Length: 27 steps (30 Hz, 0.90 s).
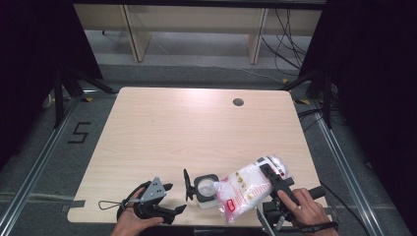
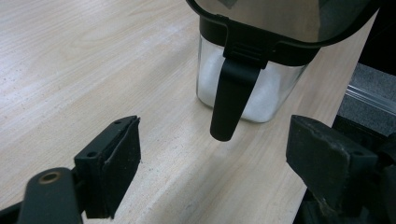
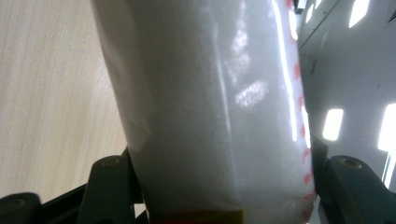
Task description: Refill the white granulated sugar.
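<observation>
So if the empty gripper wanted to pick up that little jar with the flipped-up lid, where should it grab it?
Probably around the clear square body of the jar, below the black rim, coming in level from the left hand-held gripper side. The walls are flat and it stands upright. The hinged lid and its hanging tab would likely swing, so avoid those.
</observation>
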Motion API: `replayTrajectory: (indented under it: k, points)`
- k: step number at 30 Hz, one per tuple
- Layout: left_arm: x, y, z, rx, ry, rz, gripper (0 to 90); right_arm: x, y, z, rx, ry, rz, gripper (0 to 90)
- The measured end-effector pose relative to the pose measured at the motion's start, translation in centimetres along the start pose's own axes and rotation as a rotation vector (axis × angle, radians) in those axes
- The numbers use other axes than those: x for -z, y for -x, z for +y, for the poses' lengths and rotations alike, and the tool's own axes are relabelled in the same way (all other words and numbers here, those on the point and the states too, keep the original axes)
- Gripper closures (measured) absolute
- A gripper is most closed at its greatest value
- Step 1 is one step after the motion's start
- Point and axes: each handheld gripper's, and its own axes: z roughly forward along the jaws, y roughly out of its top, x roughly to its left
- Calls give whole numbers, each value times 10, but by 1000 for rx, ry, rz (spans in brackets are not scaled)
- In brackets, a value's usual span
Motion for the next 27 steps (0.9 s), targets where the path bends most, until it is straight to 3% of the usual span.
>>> replayTrajectory:
  k: [1, 2, 3, 4, 7, 8, 10, 11, 12, 13, 14, 15, 16, 17, 19, 20, 21, 22, 24, 25, 27]
  points:
    - [0, 0, 0, -1, -2, 0, 174, 1, -2, -1, -26, -11, 3, 424]
    - [0, 0, 0, 6, -4, 1, 174, 0, 0, -1, -3, 11, -12, 424]
    - [-1, 0, -1, 7, 3, 0, 174, 0, -2, -1, -23, 3, -13, 424]
    - [0, 0, 0, 2, 5, 0, 174, 0, 0, -1, 6, 6, -13, 424]
    - [-1, 0, -1, 8, 3, 0, 174, 0, 0, -1, 7, 6, -10, 425]
    - [-1, 0, -1, 7, 3, 0, 174, 0, -1, -1, -17, 1, -10, 424]
    - [0, -2, 0, -27, 5, -2, 174, 1, 2, 1, 30, 2, 3, 424]
    - [0, -2, 0, -25, 5, -2, 174, 0, 0, 1, 15, 14, -14, 424]
    - [-1, 0, -1, 9, 4, 0, 174, 0, 1, 1, 22, 15, -11, 424]
    - [-1, 0, -1, 8, 4, 0, 174, -1, -1, 1, 1, 20, -13, 425]
    - [0, 0, 0, 3, 5, 0, 174, 0, 2, 2, 35, 8, -4, 424]
    - [0, -1, 0, -9, 6, -1, 174, 1, 1, 2, 17, 0, 7, 424]
    - [0, -2, 0, -26, 5, -3, 174, 0, 2, 3, 29, 14, -5, 425]
    - [-1, 0, -1, 8, 3, 0, 174, 1, 1, 3, 14, 5, 4, 425]
    - [-1, 0, -1, 8, 5, 0, 174, 0, 2, 2, 36, 12, -6, 425]
    - [0, -1, 0, -12, 5, -2, 174, 0, 2, 2, 36, 10, -6, 424]
    - [0, -2, 0, -26, 5, -3, 174, 0, 2, 2, 35, 11, -6, 425]
    - [-1, 0, -1, 10, 4, 0, 174, 0, 0, 2, 8, 18, -14, 424]
    - [-1, 0, -1, 7, 4, 1, 174, 0, -2, 1, -13, 14, -9, 425]
    - [-1, 0, 0, 9, 6, 0, 175, 0, 2, 2, 34, 9, -6, 425]
    - [-1, 0, -1, 9, 4, -1, 175, 1, 3, 2, 35, 12, -8, 425]
